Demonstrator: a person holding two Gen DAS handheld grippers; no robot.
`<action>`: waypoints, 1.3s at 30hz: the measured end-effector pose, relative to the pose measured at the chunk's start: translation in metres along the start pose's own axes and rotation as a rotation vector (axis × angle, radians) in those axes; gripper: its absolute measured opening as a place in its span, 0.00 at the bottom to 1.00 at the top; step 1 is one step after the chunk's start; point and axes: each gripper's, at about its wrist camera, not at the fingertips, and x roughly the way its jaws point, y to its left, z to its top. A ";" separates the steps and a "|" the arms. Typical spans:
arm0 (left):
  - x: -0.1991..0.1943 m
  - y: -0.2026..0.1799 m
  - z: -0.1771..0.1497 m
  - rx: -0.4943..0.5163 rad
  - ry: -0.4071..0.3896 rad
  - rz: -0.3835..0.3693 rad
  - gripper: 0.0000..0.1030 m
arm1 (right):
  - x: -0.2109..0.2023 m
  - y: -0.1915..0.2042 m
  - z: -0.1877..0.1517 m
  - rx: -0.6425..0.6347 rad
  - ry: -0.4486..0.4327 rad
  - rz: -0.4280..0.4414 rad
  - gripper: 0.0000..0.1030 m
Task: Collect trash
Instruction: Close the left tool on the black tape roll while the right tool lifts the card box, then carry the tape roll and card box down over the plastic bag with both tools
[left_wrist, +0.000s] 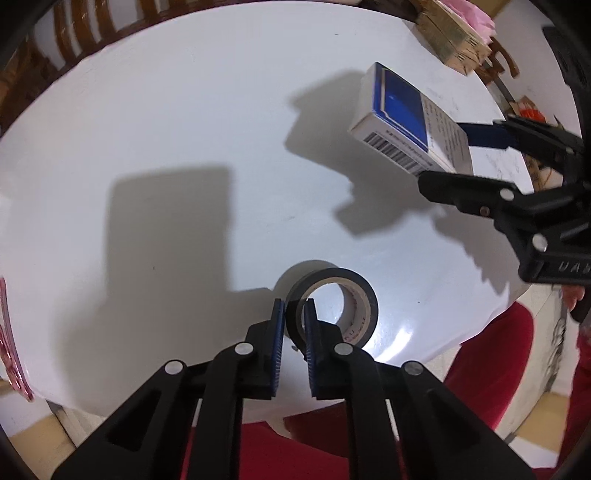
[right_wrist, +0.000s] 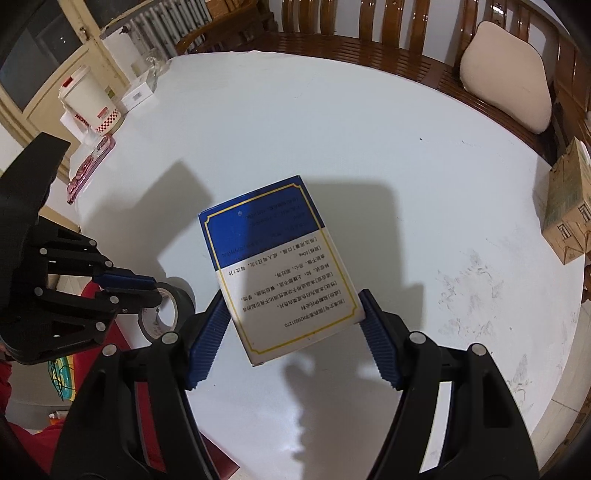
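Observation:
My left gripper (left_wrist: 294, 310) points down at the near edge of the white round table (left_wrist: 166, 129). It is shut on the wall of a black tape roll (left_wrist: 364, 295), with one pad inside the hole and the other outside. In the right wrist view the same tape roll (right_wrist: 183, 302) sits in the left gripper (right_wrist: 157, 291) at the table's left rim. My right gripper (right_wrist: 291, 299) is shut on a blue and white printed box (right_wrist: 280, 266) and holds it above the table. The left wrist view shows that box (left_wrist: 402, 114) in the right gripper (left_wrist: 443, 155) at the upper right.
A cardboard carton (right_wrist: 565, 214) stands at the table's right edge. A white cup with red checks (right_wrist: 92, 103) and a pink flat case (right_wrist: 90, 162) sit at the left edge. A wooden bench with a cushion (right_wrist: 506, 74) curves behind. Something red (left_wrist: 491, 354) lies below the table.

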 end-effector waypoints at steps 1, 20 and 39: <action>0.001 -0.002 -0.001 0.004 -0.002 0.009 0.12 | 0.000 -0.001 0.000 0.002 -0.001 0.000 0.67; -0.036 -0.007 -0.001 0.008 -0.123 0.079 0.11 | -0.035 0.001 -0.009 0.015 -0.089 -0.050 0.67; -0.102 -0.052 -0.084 0.060 -0.345 0.090 0.11 | -0.153 0.088 -0.106 -0.015 -0.307 -0.139 0.67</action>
